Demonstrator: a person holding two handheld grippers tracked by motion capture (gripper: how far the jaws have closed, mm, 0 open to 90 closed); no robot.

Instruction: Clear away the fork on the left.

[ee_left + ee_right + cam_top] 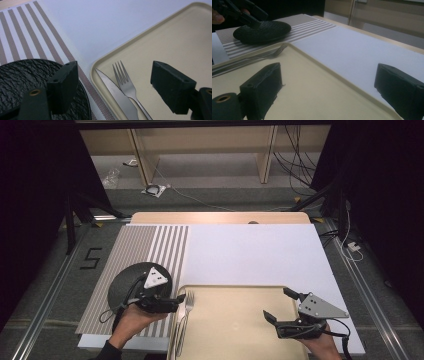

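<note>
Table [220, 217] of pale wood is covered almost fully by a white rectangular board [250, 255]. A grey and white striped woven placemat [145, 247] is laid along the left edge of the board. A beige rectangular plastic tray [240, 320] is set at the near edge of the board, right of the placemat, with its left rim just beside the mat. A black round textured plate [125, 285] is placed on the near part of the placemat, close to the tray's far left corner.

A silver metal fork [187, 307] and a silver metal knife [117, 95] with a serrated edge are laid side by side along the left edge of the tray, inside its rim, tips pointed toward the far edge; the knife is positioned nearer the rim.

The left gripper [177, 300] is held over the near right edge of the plate, its jaws set wide apart with nothing clamped between them. The right gripper [280, 306] is held above the right part of the tray, its jaws likewise spread apart and empty.
</note>
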